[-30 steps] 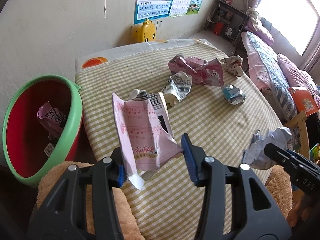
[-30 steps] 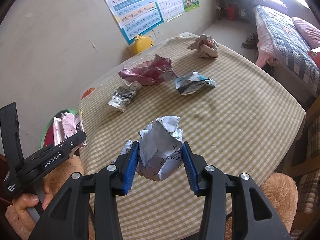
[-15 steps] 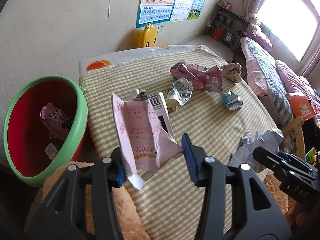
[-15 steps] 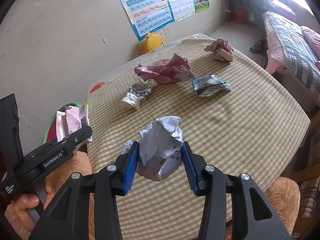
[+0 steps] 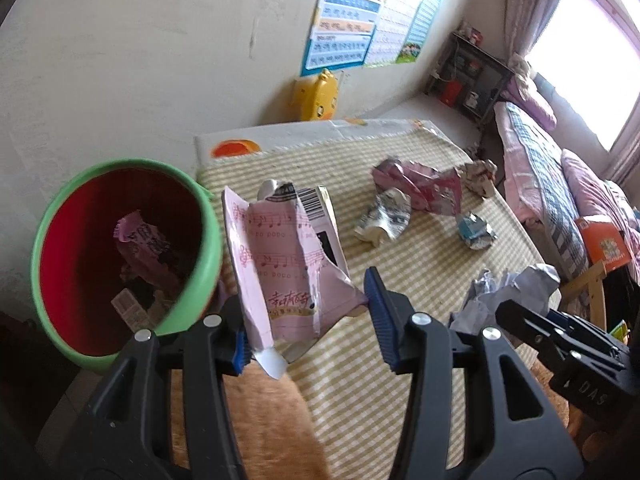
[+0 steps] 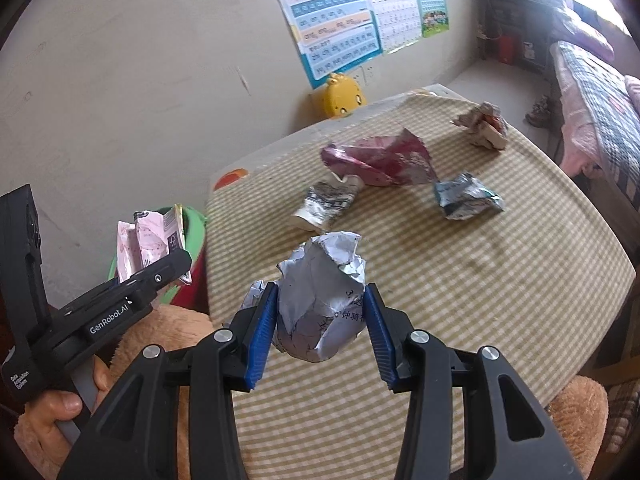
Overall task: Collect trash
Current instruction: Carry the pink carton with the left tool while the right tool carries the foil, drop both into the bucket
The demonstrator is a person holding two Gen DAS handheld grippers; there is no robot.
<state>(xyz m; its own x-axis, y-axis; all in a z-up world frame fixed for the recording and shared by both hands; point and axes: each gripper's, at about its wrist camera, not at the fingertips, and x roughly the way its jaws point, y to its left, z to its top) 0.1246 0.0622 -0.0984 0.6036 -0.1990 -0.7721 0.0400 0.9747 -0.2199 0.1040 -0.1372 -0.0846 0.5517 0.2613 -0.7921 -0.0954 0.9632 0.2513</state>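
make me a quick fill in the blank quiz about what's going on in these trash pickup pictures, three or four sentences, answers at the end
1. The left gripper holds a pink ____.
2. The right gripper is shut on a ball of crumpled ____.
3. The bin beside the table has a red inside and a ____ rim.
4. ____ pieces of trash lie on the tablecloth.

Missing words: wrapper; paper; green; Four

Right gripper (image 6: pixel 320 330), lower centre, clamps a crumpled grey paper ball (image 6: pixel 322 300) above the checked tablecloth (image 6: pixel 500 300). At left, the left gripper (image 6: pixel 120 300) holds a pink wrapper (image 6: pixel 146 242).
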